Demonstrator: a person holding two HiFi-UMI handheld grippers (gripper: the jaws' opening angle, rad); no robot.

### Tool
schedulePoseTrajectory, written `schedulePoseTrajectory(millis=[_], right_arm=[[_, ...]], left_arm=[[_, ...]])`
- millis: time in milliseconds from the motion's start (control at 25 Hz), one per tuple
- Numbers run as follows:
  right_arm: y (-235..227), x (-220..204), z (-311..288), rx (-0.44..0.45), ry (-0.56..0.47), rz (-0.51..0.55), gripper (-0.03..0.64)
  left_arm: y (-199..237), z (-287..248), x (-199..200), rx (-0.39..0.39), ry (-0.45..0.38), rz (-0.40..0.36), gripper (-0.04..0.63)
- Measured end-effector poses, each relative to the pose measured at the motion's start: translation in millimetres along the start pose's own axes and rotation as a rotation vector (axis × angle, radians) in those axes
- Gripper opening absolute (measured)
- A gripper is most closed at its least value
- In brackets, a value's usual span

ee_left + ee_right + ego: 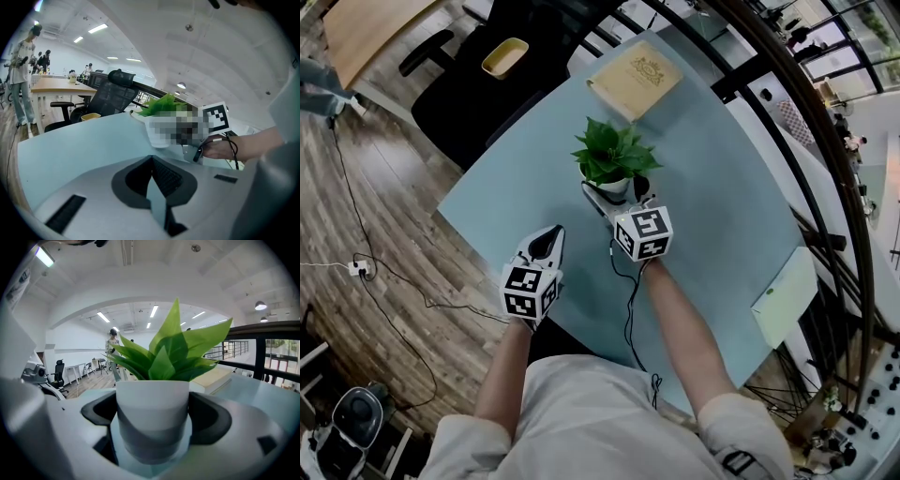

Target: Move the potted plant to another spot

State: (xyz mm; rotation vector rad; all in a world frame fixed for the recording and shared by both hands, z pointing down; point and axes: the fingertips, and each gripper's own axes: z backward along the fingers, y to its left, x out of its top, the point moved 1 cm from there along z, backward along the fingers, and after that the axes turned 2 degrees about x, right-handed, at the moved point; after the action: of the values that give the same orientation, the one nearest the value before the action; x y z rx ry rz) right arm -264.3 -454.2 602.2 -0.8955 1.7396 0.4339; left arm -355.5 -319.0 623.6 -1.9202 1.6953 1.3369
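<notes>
Surface: a pale blue-grey table top [722, 187] fills the middle of the head view, set at an angle to the frame. The potted plant [612, 159] stands near the table's centre, a white pot with broad green leaves, upright. Whether its base touches the top cannot be told.

Right gripper [617, 195]: jaws clamped on the pot, one dark pad pressed to each side, as the right gripper view confirms, where the pot [152, 418] fills the gap between them.

Left gripper [551, 240]: low over the table near its lower left edge, beside the right one and apart from the plant. In the left gripper view its jaws [152, 176] stand together with nothing held between them.

Other items on the table: a flat tan box with a crest [634, 79] at the upper end, just beyond the plant; a pale flat box [785, 295] at the right edge, overhanging slightly.

Room: wood-plank floor [356, 187] at left, with a thin cable [394, 291] running across it to a plug. A yellow tray [504, 56] lies on a dark surface at upper left. A black railing [787, 141] curves along the right side. The left gripper view shows an open office with a black mesh chair [115, 93], a wooden desk [56, 84], a standing person [21, 70] at far left and strip ceiling lights.
</notes>
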Motion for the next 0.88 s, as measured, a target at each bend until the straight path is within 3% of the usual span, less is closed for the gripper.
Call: schedulePoseTrajectory(millis=[880], right_arm=[[8.9, -16.1, 11.3, -0.001, 0.017, 0.022, 0.48]], left_arm=[[1.6, -12.7, -10.6, -0.007, 0.042, -0.009, 0.011]])
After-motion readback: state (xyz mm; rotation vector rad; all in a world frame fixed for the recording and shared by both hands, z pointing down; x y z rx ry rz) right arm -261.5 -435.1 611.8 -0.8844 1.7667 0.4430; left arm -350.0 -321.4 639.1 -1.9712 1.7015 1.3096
